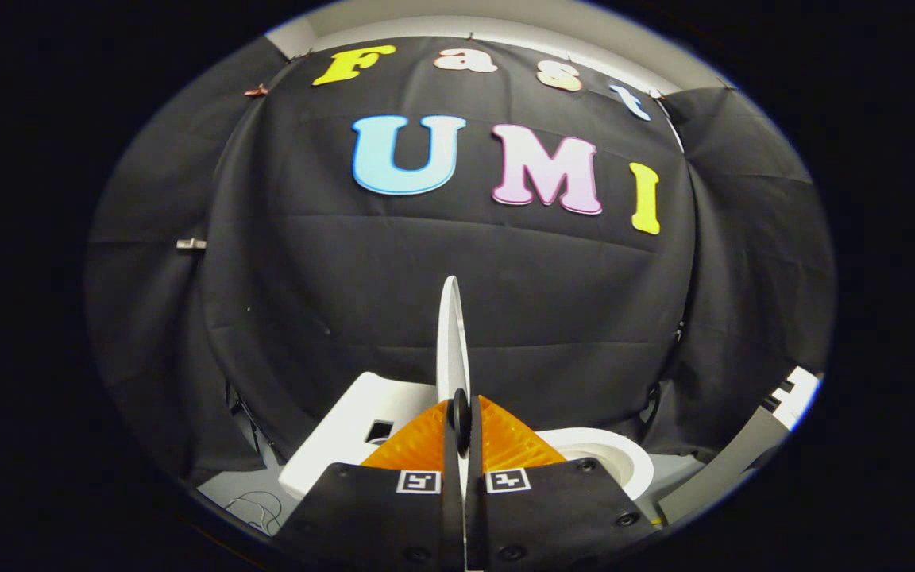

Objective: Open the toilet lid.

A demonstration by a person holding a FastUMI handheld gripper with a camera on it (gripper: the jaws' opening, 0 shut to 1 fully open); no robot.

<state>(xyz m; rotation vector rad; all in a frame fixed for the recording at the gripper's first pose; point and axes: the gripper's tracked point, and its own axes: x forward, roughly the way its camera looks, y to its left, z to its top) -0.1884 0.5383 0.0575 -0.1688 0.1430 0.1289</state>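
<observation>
The tool (pixel 461 429) sits nearest, its two fingers (pixel 418 453) drawn close together with only a thin slit left between them. In that slit stands the white toilet lid (pixel 452 342), seen edge-on as a narrow upright blade. Both fingers press against its faces, one on each side, so the tool is clenched on the lid near its lower part. A small dark round piece lies at the fingertips, against the lid's edge.

The lid rises well above the fingertips, tapering to a rounded top against the dark cloth behind. It stands nearly vertical, tilted only slightly.

Just past the fingers, to the right of the lid, the white toilet bowl (pixel 616 465) shows its curved rim and part of its open hollow. To the left of the lid lies a white block-shaped part (pixel 346 433), probably the toilet's tank, with a small dark square opening in its top; it is partly hidden by the left finger.

Lower left, beside that block, a few thin wires (pixel 255 508) rest on a pale floor (pixel 227 488). At the far right a grey slanted bar (pixel 723 469) leans up toward a white object that is cut off and too unclear to name.

Beyond everything hangs the booth's black cloth wall (pixel 346 262), creased in folds, with a pale strip of ceiling (pixel 426 20) above it.
</observation>
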